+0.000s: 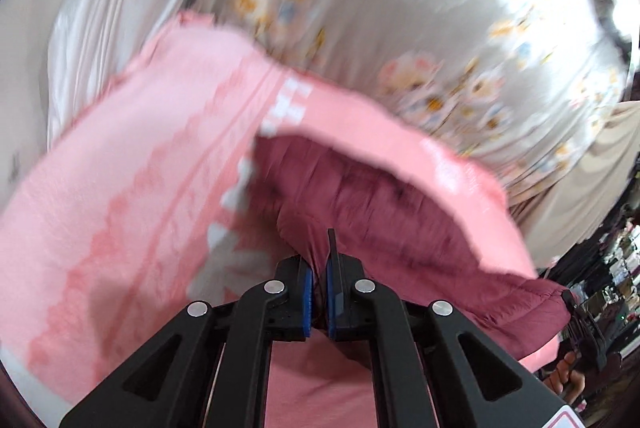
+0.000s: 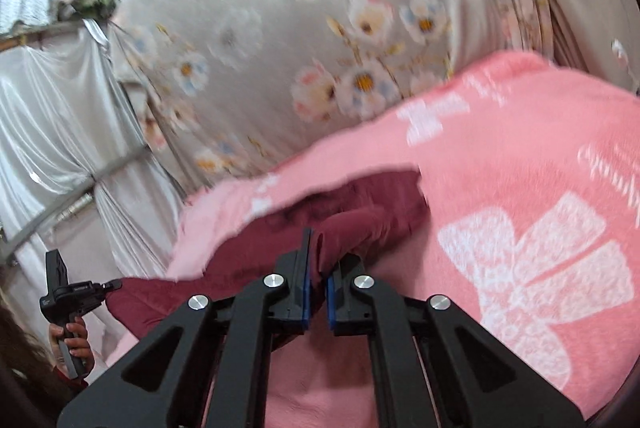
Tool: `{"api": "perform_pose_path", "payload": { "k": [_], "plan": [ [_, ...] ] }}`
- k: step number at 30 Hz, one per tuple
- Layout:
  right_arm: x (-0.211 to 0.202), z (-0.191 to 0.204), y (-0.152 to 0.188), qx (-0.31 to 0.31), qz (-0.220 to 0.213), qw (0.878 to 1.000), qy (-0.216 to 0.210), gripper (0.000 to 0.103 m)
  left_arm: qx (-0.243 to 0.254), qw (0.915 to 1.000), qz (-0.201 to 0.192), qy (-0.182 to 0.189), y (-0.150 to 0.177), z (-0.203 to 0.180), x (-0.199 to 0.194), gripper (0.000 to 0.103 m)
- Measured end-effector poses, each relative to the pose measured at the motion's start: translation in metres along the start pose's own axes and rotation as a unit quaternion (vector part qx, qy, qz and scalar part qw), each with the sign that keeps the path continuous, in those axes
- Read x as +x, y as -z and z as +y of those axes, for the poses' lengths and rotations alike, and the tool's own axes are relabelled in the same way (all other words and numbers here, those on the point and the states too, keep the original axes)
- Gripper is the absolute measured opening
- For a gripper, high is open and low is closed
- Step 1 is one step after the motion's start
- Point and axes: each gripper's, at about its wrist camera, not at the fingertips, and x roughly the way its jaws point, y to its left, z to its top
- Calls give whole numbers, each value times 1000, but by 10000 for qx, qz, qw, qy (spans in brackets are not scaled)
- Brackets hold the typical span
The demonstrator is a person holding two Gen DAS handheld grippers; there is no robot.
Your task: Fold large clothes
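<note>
The left claw [image 1: 318, 292] sits at the bottom centre of the left view, its 2 blue pads pressed together on a pinch of maroon cloth [image 1: 360, 204]. That cloth runs up and to the right from the pads, and a pink towel [image 1: 120, 168] with white print spreads over it across the left and middle of the frame. A grey flowered sheet [image 1: 400, 8] fills the top.

In the right view the right claw [image 2: 318, 294] is clamped on a fold of the maroon cloth [image 2: 352, 224], which bulges just above its pads. The pink towel [image 2: 520, 168] covers the right half. At the lower left a hand [image 2: 72, 340] grips the other claw's handle, and the flowered sheet [image 2: 280, 48] hangs behind. Both views are blurred.
</note>
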Motion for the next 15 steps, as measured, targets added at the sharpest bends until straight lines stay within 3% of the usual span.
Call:
{"api": "perform_pose_path", "payload": {
  "k": [3,5,9,15],
  "plan": [
    [3,5,-30,69,-281,9995,-141,4,246,9992,-324,-14,-27,-21,-9,3],
    [26,4,-48,59,-359,9993,-64,4,371,9986,-370,-90,-44,-28,2,3],
    [106,-16,-78,293,-169,9990,295,4,471,9969,-256,-572,-83,-36,71,3],
    [215,-48,-91,275,262,9947,959,4,669,9905,5,-1202,-116,-31,173,3]
  ]
}}
